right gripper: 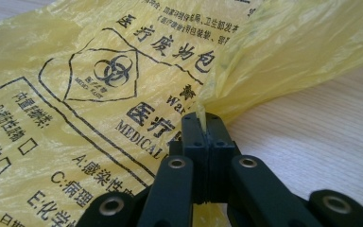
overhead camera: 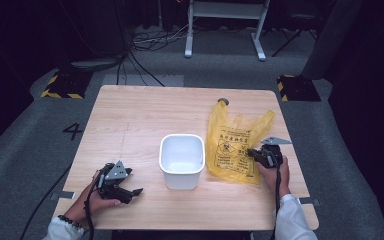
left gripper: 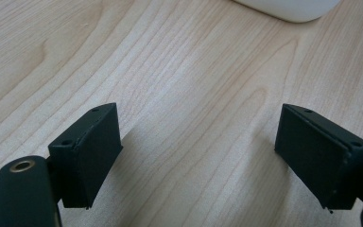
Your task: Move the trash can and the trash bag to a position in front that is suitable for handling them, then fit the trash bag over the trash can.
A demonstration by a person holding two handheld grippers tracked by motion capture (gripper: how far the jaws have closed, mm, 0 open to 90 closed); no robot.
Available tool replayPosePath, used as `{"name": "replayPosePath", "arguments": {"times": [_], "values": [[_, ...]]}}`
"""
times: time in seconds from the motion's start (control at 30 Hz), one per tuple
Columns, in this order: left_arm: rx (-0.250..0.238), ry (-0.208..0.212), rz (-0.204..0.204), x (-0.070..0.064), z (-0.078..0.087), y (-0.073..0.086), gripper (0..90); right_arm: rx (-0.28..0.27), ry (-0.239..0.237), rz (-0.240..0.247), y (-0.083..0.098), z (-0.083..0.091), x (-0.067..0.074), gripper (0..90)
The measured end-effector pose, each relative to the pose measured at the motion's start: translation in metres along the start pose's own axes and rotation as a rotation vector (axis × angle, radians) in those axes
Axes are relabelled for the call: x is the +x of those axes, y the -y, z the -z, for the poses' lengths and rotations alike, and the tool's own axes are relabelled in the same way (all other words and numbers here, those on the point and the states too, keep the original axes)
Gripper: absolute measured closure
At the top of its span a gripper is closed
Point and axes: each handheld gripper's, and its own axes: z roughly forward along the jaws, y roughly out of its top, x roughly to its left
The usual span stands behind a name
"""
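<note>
A yellow medical-waste bag [overhead camera: 235, 142] with black print lies flat on the wooden table [overhead camera: 140, 115], right of a white plastic bin [overhead camera: 182, 160]. My right gripper [overhead camera: 252, 152] sits at the bag's right edge, shut on a pinched fold of the yellow bag [right gripper: 123, 94]; in the right gripper view the jaws of this right gripper [right gripper: 203, 120] meet with plastic between them. My left gripper [overhead camera: 136, 192] rests low at the front left, open, with bare wood between its pads [left gripper: 87, 151]. The bin's rim [left gripper: 288, 9] shows ahead of it.
A small dark round hole [overhead camera: 223, 101] marks the table near the bag's top. A white desk frame [overhead camera: 225, 25] and cables stand on the grey floor beyond. Yellow-black striped blocks [overhead camera: 62, 85] flank the far corners.
</note>
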Motion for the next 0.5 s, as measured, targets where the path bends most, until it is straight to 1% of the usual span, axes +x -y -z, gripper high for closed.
{"name": "replayPosePath", "arguments": {"times": [0.07, 0.17, 0.23, 0.37, 0.43, 0.5], "values": [[-0.001, 0.000, 0.002, 0.000, 0.000, 0.000, 15.0, -0.005, 0.002, -0.013, 0.000, 0.000, -0.001, 89.8], [0.000, 0.000, 0.000, 0.000, 0.000, 0.000, 15.0, -0.017, 0.000, -0.020, 0.000, 0.001, -0.002, 89.8], [-0.001, 0.000, 0.001, 0.000, 0.000, 0.000, 15.0, -0.032, -0.006, -0.029, 0.000, 0.002, -0.003, 89.8], [-0.002, 0.002, 0.000, 0.000, 0.000, 0.000, 15.0, -0.088, -0.031, -0.069, -0.003, 0.009, -0.007, 89.9], [-0.002, 0.003, 0.000, 0.000, 0.000, 0.000, 15.0, -0.125, -0.049, -0.087, -0.005, 0.013, -0.009, 89.9], [-0.001, 0.007, -0.003, 0.001, -0.001, 0.000, 15.0, -0.151, -0.051, -0.095, -0.008, 0.018, -0.009, 89.9]]}}
